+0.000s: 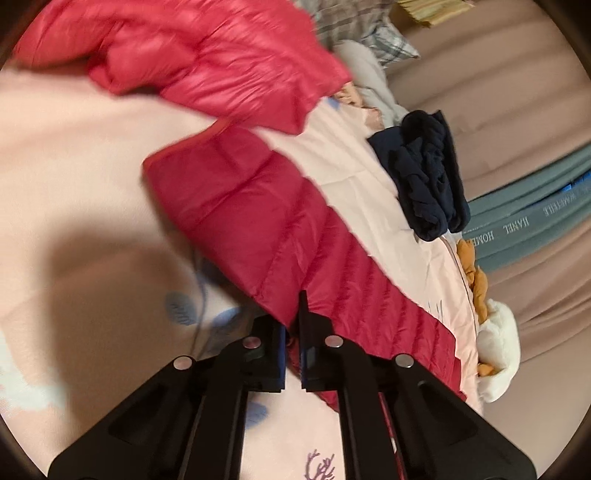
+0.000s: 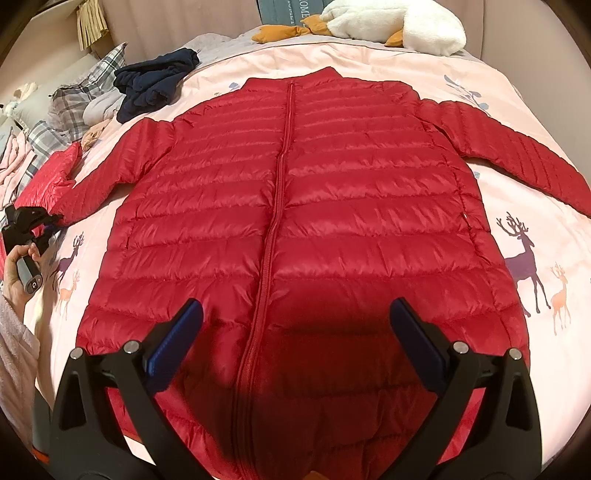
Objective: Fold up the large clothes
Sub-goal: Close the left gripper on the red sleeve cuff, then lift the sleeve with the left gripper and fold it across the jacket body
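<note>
A red quilted down jacket [image 2: 295, 221] lies flat, zipped, front up, on a pink bedspread [image 2: 524, 206], with both sleeves spread out. My right gripper [image 2: 295, 317] is open and empty, hovering above the jacket's lower hem around the zip. My left gripper [image 1: 292, 325] is shut on the cuff end of the jacket's left sleeve [image 1: 266, 229]; it also shows in the right wrist view [image 2: 44, 221] at the far left. A second, brighter red padded garment [image 1: 192, 55] lies bunched beyond the sleeve.
A dark navy garment [image 2: 155, 81] and plaid and grey clothes [image 2: 74, 99] lie at the bed's far left. A white and orange plush toy [image 2: 388, 22] rests at the headboard. Deer prints mark the bedspread [image 2: 524, 254].
</note>
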A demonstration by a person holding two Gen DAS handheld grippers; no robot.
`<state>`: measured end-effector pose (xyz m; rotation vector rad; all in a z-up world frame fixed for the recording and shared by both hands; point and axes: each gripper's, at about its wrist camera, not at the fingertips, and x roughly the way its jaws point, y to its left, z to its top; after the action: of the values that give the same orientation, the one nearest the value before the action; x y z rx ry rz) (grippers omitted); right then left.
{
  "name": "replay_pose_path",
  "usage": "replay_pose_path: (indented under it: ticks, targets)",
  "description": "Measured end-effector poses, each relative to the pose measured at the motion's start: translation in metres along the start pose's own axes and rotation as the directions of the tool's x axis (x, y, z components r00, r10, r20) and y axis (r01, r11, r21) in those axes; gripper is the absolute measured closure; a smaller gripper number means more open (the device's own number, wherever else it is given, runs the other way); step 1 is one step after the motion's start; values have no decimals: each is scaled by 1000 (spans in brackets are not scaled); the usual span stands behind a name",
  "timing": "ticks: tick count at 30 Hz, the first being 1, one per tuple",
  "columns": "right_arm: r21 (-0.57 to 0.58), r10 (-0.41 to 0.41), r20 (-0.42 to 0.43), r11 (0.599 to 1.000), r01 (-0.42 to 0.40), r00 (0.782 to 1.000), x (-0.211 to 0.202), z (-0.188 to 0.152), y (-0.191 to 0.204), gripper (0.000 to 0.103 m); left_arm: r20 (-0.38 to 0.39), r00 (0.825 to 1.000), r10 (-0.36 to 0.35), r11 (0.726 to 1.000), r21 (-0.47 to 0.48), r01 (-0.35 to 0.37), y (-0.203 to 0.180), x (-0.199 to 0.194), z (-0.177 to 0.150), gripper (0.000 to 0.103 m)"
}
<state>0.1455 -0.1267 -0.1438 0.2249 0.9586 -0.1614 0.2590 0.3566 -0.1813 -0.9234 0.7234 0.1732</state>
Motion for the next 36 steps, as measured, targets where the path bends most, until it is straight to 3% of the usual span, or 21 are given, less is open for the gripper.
replay_pose_path:
  ticks: [6,12,17,23,28,36]
  targets:
    - [2,6,2,1000,-6,1000,-2,-1,-1,2,63,998,-6,984,176,-6,-50,-25,-6,98]
    - [9,14,2,1000,-14,1000,-4,-5,-4,2,110,993,-48,941,337,8,-107,-46,-24,98]
    - [29,15,19,999,-16,1000,-11,-5,-13,2,94,992,-87,903,427,39,-143,-51,-47,98]
    - [53,18,24,998,-19,1000,-14,-7,-24,2,59,991,-121,834,547,69,-187,-56,-83,98]
    - [71,19,36,997,-21,999,-19,-10,-34,2,36,990,-138,743,665,79,-224,-60,-118,98]
    - [114,22,48,993,-27,999,-27,-14,-53,2,-51,991,-128,643,756,122,-260,-46,-183,98]
